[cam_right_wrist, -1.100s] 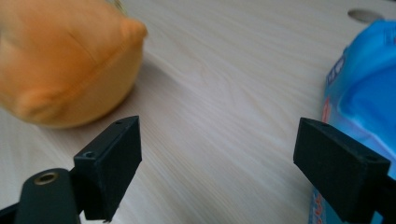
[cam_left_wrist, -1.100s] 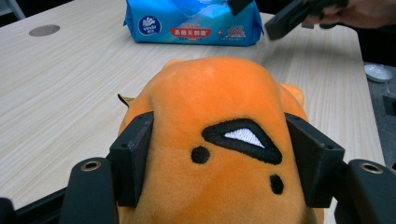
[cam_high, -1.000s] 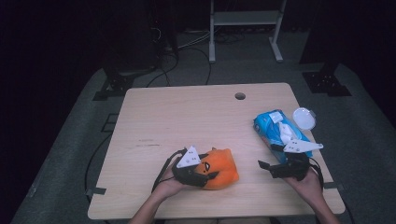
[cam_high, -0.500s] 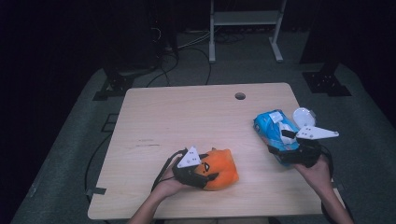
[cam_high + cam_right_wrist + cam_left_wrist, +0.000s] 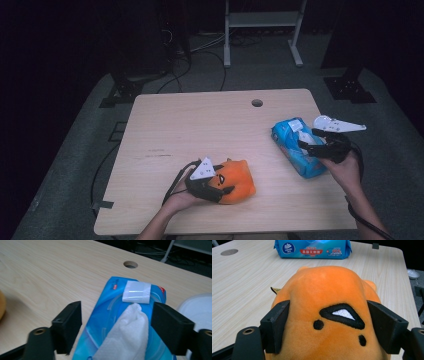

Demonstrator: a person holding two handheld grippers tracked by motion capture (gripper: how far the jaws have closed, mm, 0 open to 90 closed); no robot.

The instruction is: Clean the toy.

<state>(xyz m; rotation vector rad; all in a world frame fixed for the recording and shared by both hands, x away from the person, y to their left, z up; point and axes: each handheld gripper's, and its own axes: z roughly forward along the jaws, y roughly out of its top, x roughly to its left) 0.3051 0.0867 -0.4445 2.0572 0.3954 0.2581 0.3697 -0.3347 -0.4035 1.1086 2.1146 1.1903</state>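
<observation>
- Dark room with cables and a metal stand behind; pale wood-grain surface [image 5: 200, 130] with a round cable hole [image 5: 257, 103] near its far edge is carrying two items.
- Left tongs [image 5: 329, 327] are sitting around the soft orange plush toy with black stitched markings [image 5: 329, 302], at the near-left part of the surface. Jaws have just been opening; they are standing at a middling gap, one at each flank of the plush. Whether the pads are pressing into the fabric or merely flanking it, I cannot tell.
- Right tongs [image 5: 117, 320] are hovering over the blue plastic pack of wet wipes [image 5: 112, 315], lying at the right side of the surface, well apart from the toy. Jaws have just been closing but are standing wide, apart from both sides of the pack.
- White wipe [image 5: 125, 340] is sticking up out of the pack's top opening, between the right jaws and not touched by either; the white sticker flap [image 5: 136, 292] is lying just beyond it.
- Progress, as a judgement: work looks early. Wipe is exposed but not pinched or pulled free. Remaining: closing the right tongs on the wipe and drawing it out, likely while something is steadying the pack.
</observation>
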